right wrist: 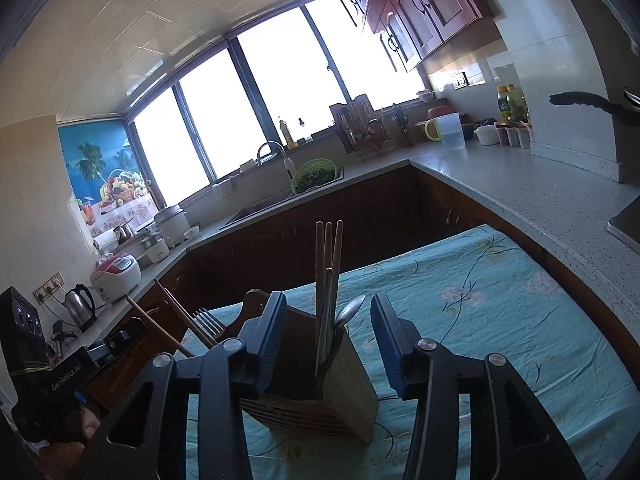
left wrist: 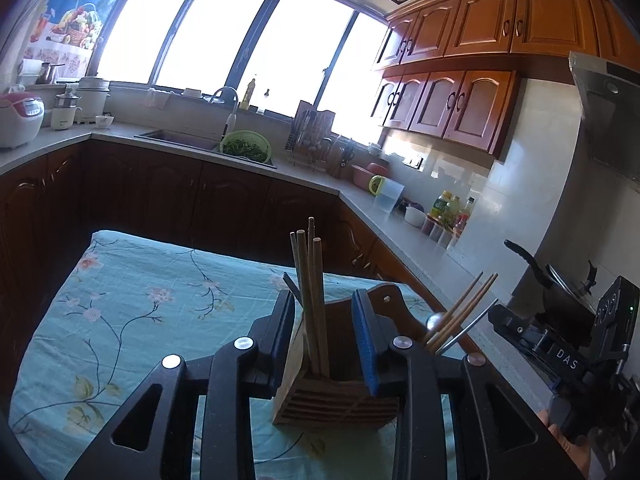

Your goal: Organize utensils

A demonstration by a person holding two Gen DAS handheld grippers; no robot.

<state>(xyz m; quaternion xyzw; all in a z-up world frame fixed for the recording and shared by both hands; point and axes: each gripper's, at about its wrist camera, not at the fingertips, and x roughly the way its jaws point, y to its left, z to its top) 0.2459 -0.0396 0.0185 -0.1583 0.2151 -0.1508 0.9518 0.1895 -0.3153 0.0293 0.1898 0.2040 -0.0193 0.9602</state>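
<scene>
Wooden utensil holder (left wrist: 336,396) on floral tablecloth (left wrist: 132,312), both grippers at it.
Left gripper (left wrist: 325,344) jaws apart around upright chopsticks (left wrist: 310,300), pads clear; right gripper (right wrist: 328,344) jaws apart, nothing clamped.

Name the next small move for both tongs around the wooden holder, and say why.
Probably draw both tongs straight back. The left tongs and right tongs stand open with nothing pinched, the chopsticks already stand in the wooden holder, and pulling back clears them without knocking the sticks.
</scene>
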